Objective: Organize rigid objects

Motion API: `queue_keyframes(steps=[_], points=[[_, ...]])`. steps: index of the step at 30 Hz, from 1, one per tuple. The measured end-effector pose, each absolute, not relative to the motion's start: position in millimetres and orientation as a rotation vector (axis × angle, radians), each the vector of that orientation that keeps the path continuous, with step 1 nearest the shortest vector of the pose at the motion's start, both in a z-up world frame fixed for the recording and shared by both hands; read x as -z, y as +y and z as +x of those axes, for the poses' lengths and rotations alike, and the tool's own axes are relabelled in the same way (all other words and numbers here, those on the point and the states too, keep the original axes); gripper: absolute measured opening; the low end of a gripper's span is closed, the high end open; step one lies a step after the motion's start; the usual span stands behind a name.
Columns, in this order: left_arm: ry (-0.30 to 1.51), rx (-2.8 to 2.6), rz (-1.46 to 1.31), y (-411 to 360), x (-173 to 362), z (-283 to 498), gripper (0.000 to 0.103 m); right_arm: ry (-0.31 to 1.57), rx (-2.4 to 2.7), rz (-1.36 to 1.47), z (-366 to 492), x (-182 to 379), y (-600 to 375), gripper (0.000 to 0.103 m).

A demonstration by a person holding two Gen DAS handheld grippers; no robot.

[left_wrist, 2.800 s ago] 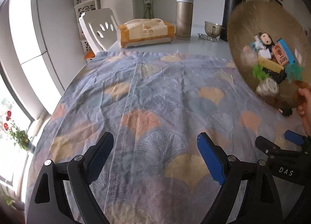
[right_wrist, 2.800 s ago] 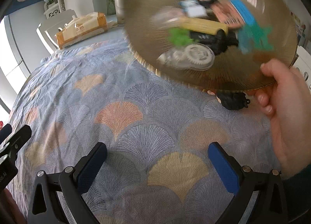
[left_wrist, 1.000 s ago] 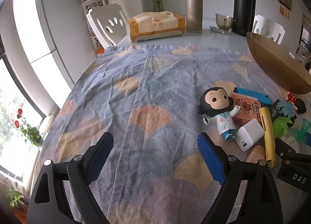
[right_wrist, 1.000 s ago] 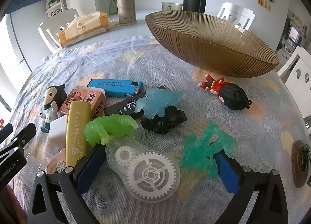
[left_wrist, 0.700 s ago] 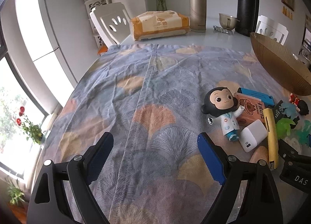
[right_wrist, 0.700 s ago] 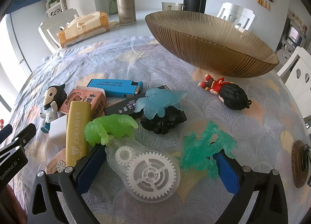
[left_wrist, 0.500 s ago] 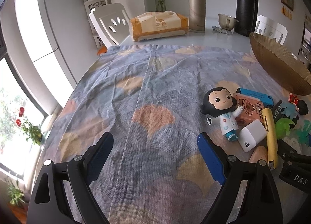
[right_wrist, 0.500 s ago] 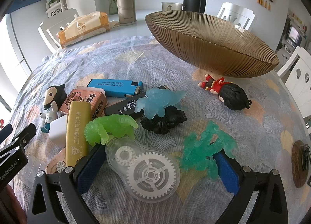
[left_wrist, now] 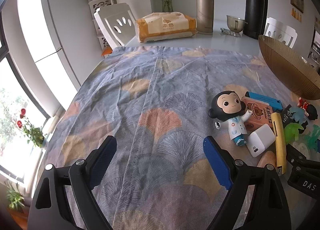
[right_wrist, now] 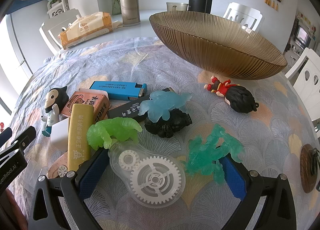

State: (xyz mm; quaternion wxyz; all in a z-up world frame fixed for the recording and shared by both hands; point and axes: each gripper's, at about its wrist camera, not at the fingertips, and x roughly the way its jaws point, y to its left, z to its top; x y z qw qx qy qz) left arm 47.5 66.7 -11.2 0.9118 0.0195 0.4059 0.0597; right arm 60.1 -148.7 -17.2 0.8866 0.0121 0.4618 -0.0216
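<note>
With both the left gripper [left_wrist: 158,156] and right gripper [right_wrist: 162,167] wide open and holding nothing, the toys lie crowded beside the bowl [right_wrist: 216,50], so closing on the gear case [right_wrist: 148,172] may also catch the green figure [right_wrist: 114,132].

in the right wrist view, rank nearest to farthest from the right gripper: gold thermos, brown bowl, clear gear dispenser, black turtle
1. Clear gear dispenser, between the open right gripper fingers.
2. Black turtle, just beyond, centre.
3. Brown bowl, farther back, right.
4. Gold thermos, far edge, left of centre.
</note>
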Motion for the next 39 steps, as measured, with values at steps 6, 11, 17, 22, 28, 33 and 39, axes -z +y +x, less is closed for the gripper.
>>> queue_keyframes(steps=[6,11,17,22,28,33,39], points=[[0.841,-0.122,0.042,67.2,12.2,47.7,0.088,0.960,0.045,0.025,60.0,15.8,-148.9,0.103],[0.843,-0.121,0.042,66.9,12.7,47.9,0.088,0.960,0.045,0.025,59.9,16.5,-148.7,0.103],[0.848,-0.122,0.046,66.0,13.6,48.2,0.088,0.960,0.045,0.025,59.9,15.8,-148.8,0.103],[0.850,-0.124,0.047,65.6,13.8,49.2,0.088,0.960,0.045,0.025,59.9,15.8,-148.8,0.103],[0.852,-0.124,0.050,65.1,14.3,49.3,0.088,0.960,0.045,0.025,59.8,16.5,-148.6,0.103],[0.852,-0.123,0.050,64.9,14.8,49.1,0.088,0.960,0.045,0.025,59.8,15.2,-148.8,0.103],[0.853,-0.123,0.051,64.5,15.0,49.3,0.088,0.960,0.045,0.025,59.9,16.9,-148.5,0.103]])
